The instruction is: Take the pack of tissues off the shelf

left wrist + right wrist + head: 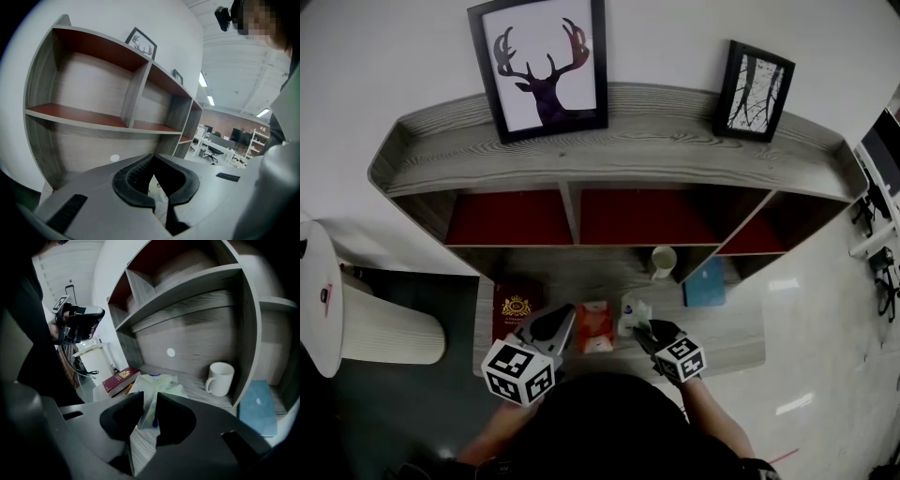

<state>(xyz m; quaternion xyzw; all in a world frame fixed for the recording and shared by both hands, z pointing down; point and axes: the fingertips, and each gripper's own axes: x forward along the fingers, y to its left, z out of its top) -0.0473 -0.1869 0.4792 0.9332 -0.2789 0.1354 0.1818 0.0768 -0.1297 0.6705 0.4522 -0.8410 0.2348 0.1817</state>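
Note:
The pack of tissues [632, 312] is a pale green and white soft pack, low over the bottom shelf board [741, 352]. My right gripper [643, 329] is shut on its near end. In the right gripper view the pack [161, 385] sticks out past the two dark pads pinching it, with my right gripper [150, 409] at that pinch. My left gripper [559, 327] hovers to the left, above the orange packet, shut with nothing held. In the left gripper view my left gripper [153, 161] points at the shelf's wooden back, its jaws together.
An orange packet [595, 328] lies just left of the tissues and a dark red book [515, 307] further left. A white mug [663, 262] and a blue book [705, 284] sit to the right by an upright divider [248, 333]. Two framed pictures [546, 66] stand on top.

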